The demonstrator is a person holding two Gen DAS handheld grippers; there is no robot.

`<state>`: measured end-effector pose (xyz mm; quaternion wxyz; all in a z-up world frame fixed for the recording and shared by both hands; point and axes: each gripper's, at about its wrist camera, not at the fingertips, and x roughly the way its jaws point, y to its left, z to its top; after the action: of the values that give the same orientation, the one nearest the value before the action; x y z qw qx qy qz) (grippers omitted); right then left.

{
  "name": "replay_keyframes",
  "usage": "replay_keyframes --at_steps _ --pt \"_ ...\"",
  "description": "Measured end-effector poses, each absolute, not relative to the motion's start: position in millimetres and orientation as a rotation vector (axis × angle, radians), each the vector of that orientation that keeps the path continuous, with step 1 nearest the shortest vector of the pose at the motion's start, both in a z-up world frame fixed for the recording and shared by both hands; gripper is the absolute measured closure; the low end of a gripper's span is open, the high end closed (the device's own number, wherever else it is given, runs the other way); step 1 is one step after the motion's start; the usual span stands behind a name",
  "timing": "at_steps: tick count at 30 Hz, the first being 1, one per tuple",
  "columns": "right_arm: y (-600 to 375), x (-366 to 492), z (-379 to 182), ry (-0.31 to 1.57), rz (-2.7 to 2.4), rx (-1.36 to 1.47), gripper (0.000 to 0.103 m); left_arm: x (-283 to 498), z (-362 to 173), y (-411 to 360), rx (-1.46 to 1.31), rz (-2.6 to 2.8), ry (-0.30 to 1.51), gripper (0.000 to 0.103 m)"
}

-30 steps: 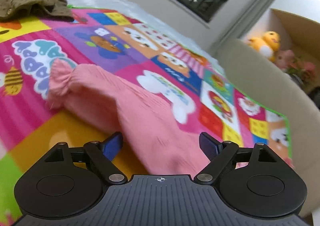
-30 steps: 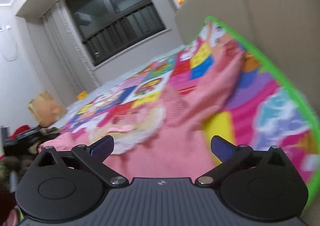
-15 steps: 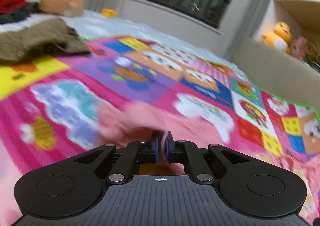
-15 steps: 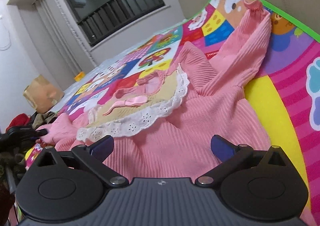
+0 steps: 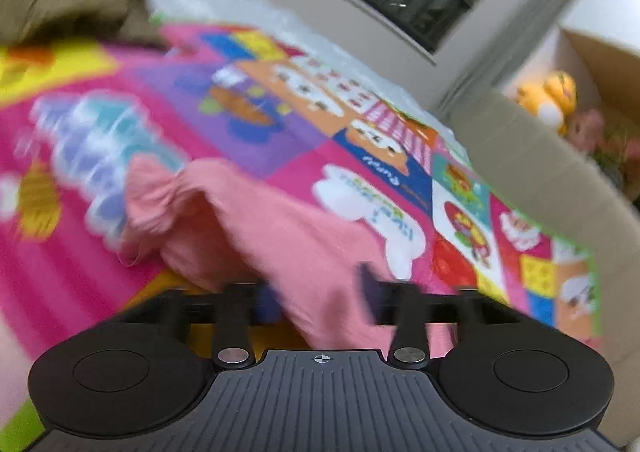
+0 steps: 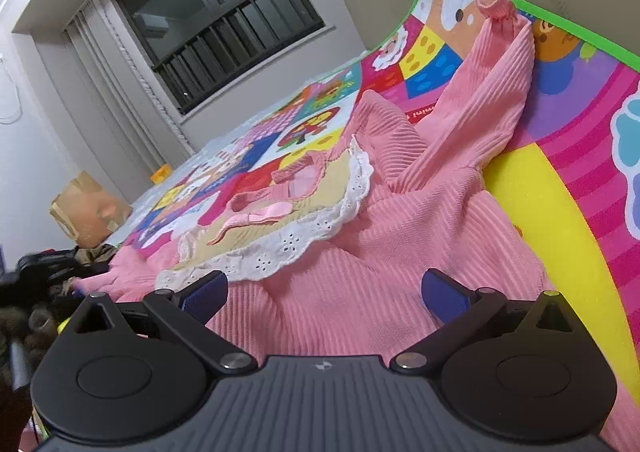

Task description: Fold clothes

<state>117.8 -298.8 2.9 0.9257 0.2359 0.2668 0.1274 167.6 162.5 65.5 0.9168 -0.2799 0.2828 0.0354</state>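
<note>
In the left wrist view the left claw (image 5: 320, 296) is opening with the sleeve (image 5: 280, 236) between its blurred jaws; in the right wrist view the right claw (image 6: 324, 296), open over the sweater (image 6: 400, 252), should close squarely on one layer.

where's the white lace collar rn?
Right wrist view, centre: lace collar lies on the pink sweater, just beyond the open right gripper.
</note>
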Motion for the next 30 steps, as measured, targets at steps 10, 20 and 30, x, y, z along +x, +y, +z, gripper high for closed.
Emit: replay_keyframes --at_steps 10,20,30 --pt "-288 110 -1 0.494 0.254 0.419 0.000 177 117 0 -0.064 -0.207 0.407 0.089" --pt "-285 105 -4 0.469 0.253 0.382 0.000 162 68 -26 -0.167 -0.297 0.586 0.045" --pt "-268 100 -9 0.440 0.207 0.275 0.000 185 69 40 -0.582 -0.225 0.650 0.016"
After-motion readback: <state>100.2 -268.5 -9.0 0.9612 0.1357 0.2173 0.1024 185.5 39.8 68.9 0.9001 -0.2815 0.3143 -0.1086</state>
